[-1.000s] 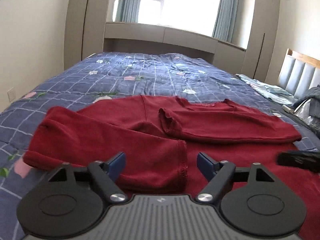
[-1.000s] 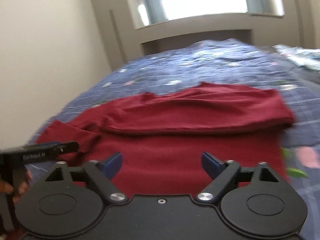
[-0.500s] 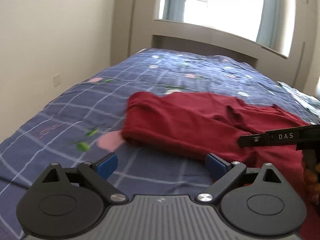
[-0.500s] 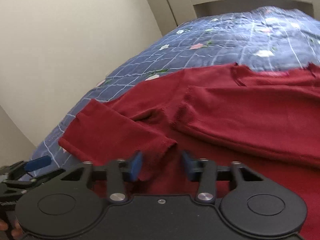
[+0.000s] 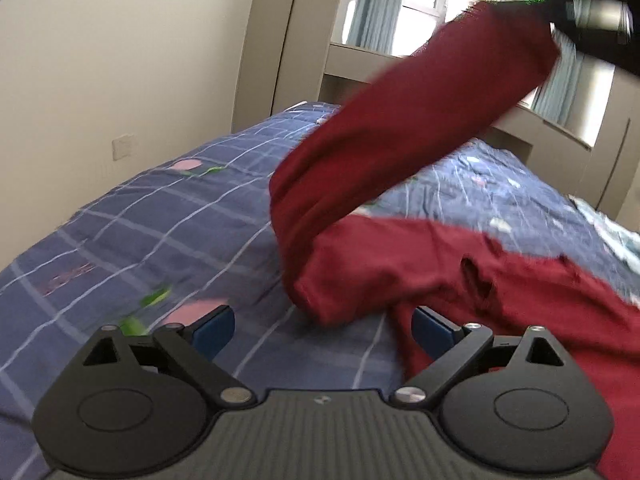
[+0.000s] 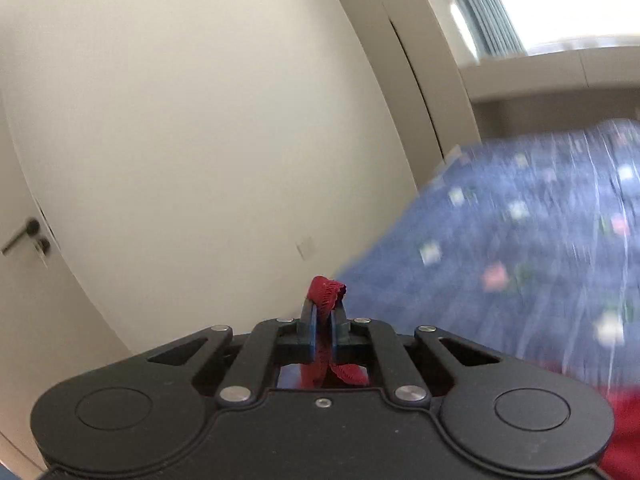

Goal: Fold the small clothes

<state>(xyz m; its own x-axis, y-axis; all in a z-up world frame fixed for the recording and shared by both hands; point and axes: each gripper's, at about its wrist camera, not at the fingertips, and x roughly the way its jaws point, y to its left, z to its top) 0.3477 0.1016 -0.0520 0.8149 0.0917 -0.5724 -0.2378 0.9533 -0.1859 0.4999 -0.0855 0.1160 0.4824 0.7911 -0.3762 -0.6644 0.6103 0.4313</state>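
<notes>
Left gripper: held low and near, blue pads spread wide apart, nothing between them. Right gripper: raised high at the far right, tilted upward toward the wall, fingers pressed together, pinching an edge of the red garment; seen from the left wrist as a dark blurred body.

a blue checked quilt with pink and green flower prints covers the bed. a cream wall carries a socket plate. beige cabinets flank a bright window with grey-blue curtains. a door handle shows at left.
</notes>
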